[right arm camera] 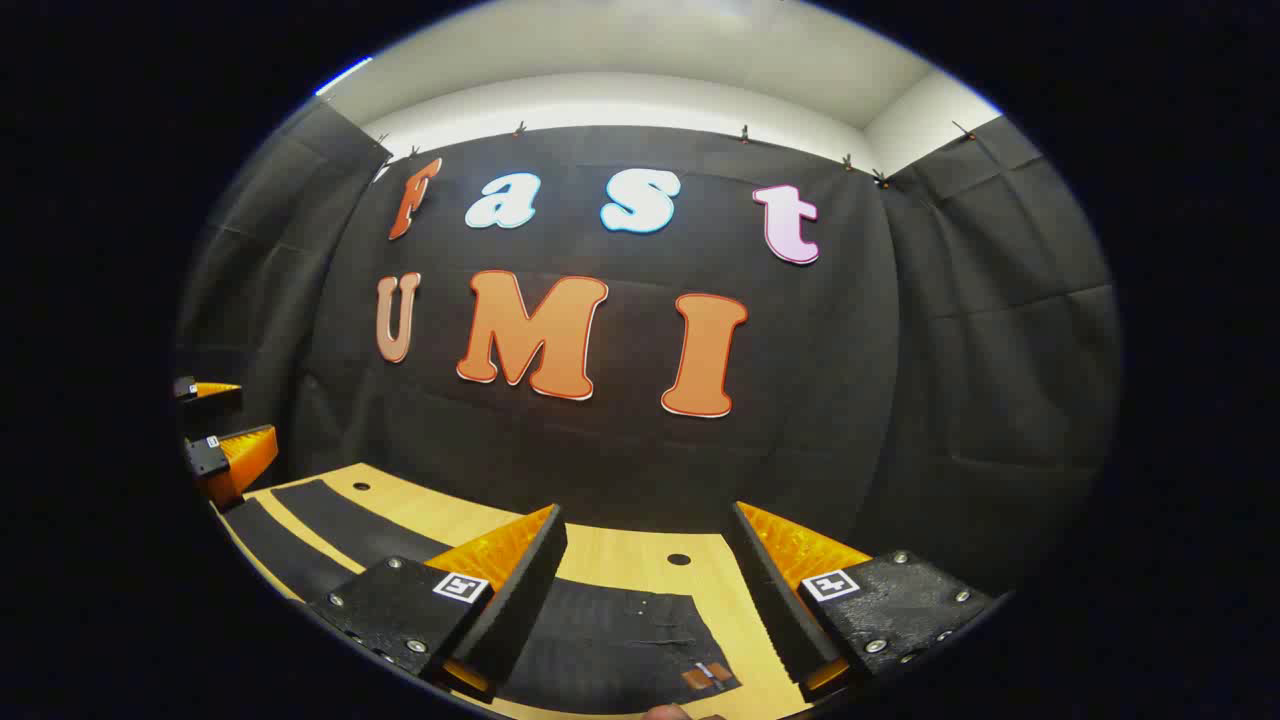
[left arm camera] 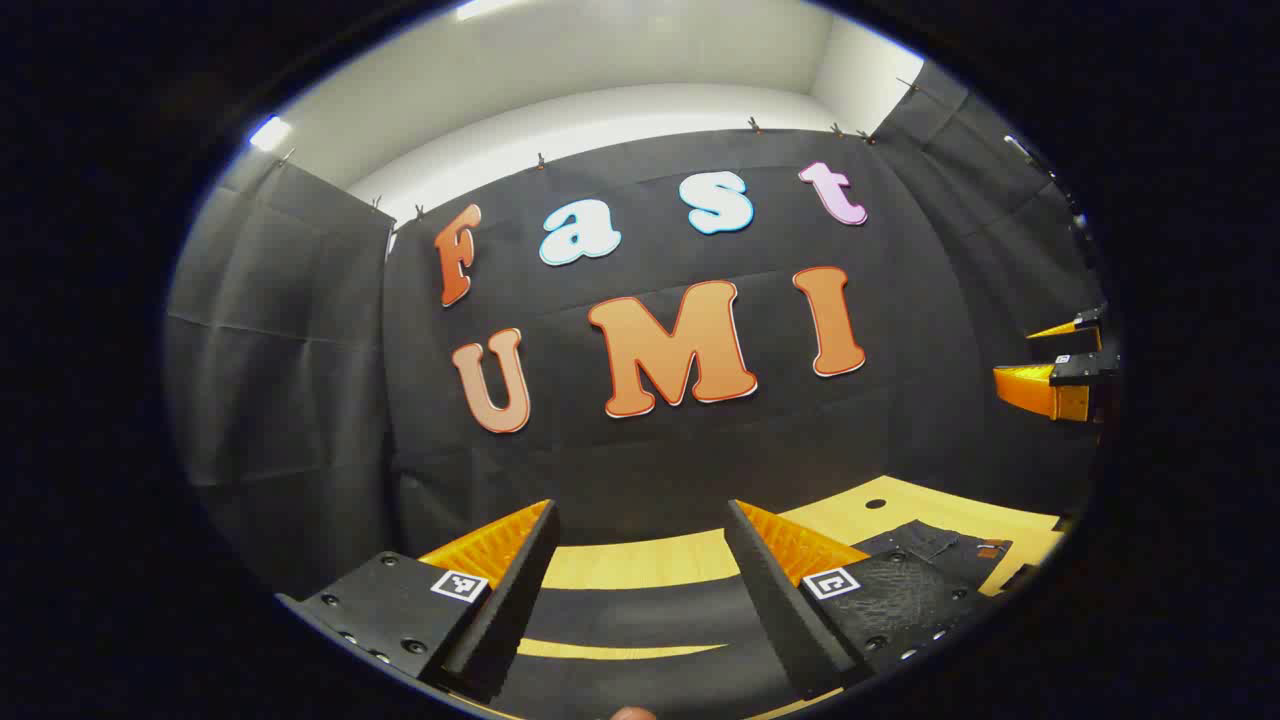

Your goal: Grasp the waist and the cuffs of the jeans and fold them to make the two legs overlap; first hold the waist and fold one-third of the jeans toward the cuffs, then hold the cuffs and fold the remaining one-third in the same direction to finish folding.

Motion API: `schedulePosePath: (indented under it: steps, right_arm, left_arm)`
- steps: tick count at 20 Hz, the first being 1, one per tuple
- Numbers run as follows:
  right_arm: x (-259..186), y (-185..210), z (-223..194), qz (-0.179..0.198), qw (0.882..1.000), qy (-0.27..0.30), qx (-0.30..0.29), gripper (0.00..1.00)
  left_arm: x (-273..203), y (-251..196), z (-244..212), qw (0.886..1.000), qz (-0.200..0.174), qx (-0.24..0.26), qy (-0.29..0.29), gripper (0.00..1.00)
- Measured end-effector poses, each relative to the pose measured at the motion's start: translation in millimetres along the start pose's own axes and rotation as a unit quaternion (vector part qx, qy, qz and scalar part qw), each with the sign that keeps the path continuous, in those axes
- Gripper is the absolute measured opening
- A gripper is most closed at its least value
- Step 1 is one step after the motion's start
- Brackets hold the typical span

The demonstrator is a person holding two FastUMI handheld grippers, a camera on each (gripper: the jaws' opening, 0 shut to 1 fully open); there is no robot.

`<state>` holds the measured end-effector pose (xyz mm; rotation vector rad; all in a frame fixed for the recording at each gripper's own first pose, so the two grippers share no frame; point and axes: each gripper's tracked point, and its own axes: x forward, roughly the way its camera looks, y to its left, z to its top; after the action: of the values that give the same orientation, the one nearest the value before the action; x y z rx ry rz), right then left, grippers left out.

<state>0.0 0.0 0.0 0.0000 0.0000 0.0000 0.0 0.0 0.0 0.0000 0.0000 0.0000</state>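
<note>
Dark denim jeans [right arm camera: 610,640] lie flat on the pale wooden table [right arm camera: 640,555]; likely heavy, floppy: pinch waistband and cuffs. Left gripper [left arm camera: 640,590] and right gripper [right arm camera: 645,600] both gape wide, empty.

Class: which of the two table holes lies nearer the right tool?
The hole framed by the right tool, just beyond the jeans; the other hole sits far left.

No readable words or numbers are showing on the things here. Small square black-and-white coded markers are sitting on top of each finger of the left gripper [left arm camera: 640,580] and of the right gripper [right arm camera: 645,585], one on either side of the open jaws. A small tag on the jeans [right arm camera: 620,650], lying below the right jaws, is staying too small to read.
</note>
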Motion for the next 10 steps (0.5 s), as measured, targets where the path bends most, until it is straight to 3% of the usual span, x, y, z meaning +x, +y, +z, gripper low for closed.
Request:
schedulePosePath:
  steps: [1, 2, 4, 10]
  right_arm:
    - [-1, 7, -1, -0.014, 1.0, 0.007, -0.004, 1.0]
    - [-2, 16, -5, -0.023, 1.0, 0.019, -0.004, 0.94]
    - [-9, 27, -2, -0.037, 0.999, 0.035, 0.003, 1.0]
    - [-21, 29, 11, -0.052, 0.998, 0.036, -0.012, 0.98]
  left_arm:
    - [5, 10, -6, 1.0, -0.009, 0.0, 0.002, 0.98]
    - [10, 16, -15, 1.0, -0.017, -0.002, 0.011, 0.98]
    - [19, 22, -20, 0.999, -0.045, -0.021, 0.02, 0.99]
    - [32, 59, -17, 0.999, -0.032, -0.036, 0.011, 0.98]
